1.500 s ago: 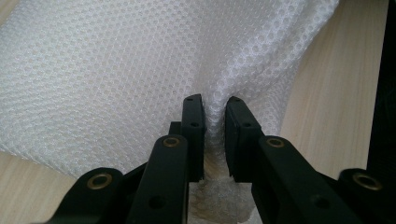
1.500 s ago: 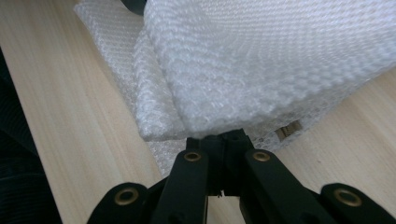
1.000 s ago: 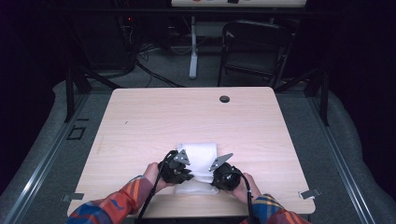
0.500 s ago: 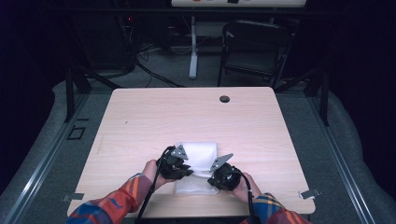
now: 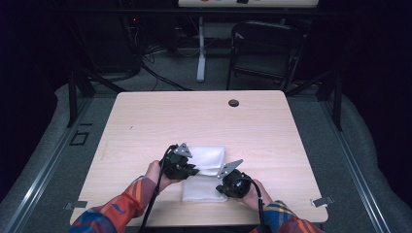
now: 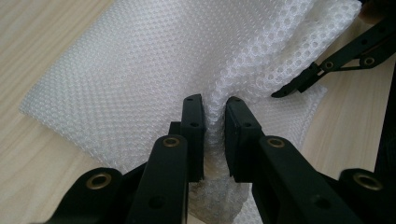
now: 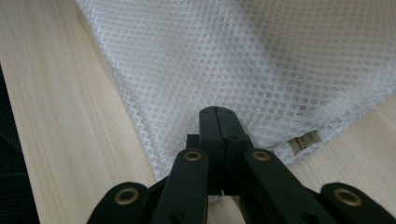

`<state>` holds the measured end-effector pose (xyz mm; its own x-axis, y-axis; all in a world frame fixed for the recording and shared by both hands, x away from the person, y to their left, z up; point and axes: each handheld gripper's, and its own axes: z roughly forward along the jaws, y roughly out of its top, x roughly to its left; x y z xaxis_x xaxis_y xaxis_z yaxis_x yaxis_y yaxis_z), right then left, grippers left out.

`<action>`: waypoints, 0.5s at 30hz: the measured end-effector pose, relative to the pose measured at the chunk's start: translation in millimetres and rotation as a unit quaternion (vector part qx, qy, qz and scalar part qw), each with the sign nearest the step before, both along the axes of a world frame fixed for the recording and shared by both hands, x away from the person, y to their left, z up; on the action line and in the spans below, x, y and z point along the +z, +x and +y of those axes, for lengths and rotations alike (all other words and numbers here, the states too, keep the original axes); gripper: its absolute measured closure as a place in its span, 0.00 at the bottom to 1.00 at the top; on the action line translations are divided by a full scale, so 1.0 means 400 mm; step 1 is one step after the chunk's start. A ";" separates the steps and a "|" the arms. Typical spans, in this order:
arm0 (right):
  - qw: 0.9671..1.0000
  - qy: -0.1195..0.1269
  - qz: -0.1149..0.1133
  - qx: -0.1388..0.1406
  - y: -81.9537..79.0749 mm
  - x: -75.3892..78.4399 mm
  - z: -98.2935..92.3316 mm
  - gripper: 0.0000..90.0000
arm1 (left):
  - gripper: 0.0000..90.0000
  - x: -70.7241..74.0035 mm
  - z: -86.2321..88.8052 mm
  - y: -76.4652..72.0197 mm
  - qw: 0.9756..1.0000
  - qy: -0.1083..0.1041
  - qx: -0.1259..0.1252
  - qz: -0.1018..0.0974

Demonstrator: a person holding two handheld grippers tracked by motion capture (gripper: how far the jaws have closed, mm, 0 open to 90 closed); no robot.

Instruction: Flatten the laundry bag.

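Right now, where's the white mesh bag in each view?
High view: white mesh bag lies near the table's front edge, between both grippers.
Left gripper view: bag spans the upper frame, a fold pinched between the jaws.
Right gripper view: upper right, edge clamped.
Shared landmark: light wood tabletop.
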<state>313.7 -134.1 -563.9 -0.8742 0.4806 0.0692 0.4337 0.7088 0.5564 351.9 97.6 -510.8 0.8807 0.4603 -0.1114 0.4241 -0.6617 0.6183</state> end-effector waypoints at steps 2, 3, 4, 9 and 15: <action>1.000 -0.001 0.000 0.000 0.000 0.000 0.001 1.00 | 0.88 0.004 -0.002 0.005 1.000 0.000 0.001 -0.002; 1.000 0.002 -0.001 -0.003 -0.002 -0.001 0.002 1.00 | 0.88 0.006 -0.004 0.008 1.000 0.000 0.001 -0.002; 1.000 0.001 -0.001 -0.003 -0.002 -0.001 0.002 1.00 | 0.88 0.009 -0.007 0.011 1.000 0.001 0.003 -0.003; 1.000 -0.001 0.001 -0.001 -0.001 0.001 0.003 1.00 | 0.88 0.017 -0.011 0.029 1.000 -0.006 0.010 -0.012; 1.000 0.003 0.000 -0.005 -0.003 -0.001 0.004 1.00 | 0.88 0.021 -0.020 0.043 1.000 0.001 0.019 -0.023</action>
<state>312.5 -132.6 -564.2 -0.8690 0.4896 0.0710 0.4408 0.7011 0.5605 369.0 89.5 -502.3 0.8667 0.4939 -0.0696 0.4196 -0.6467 0.6370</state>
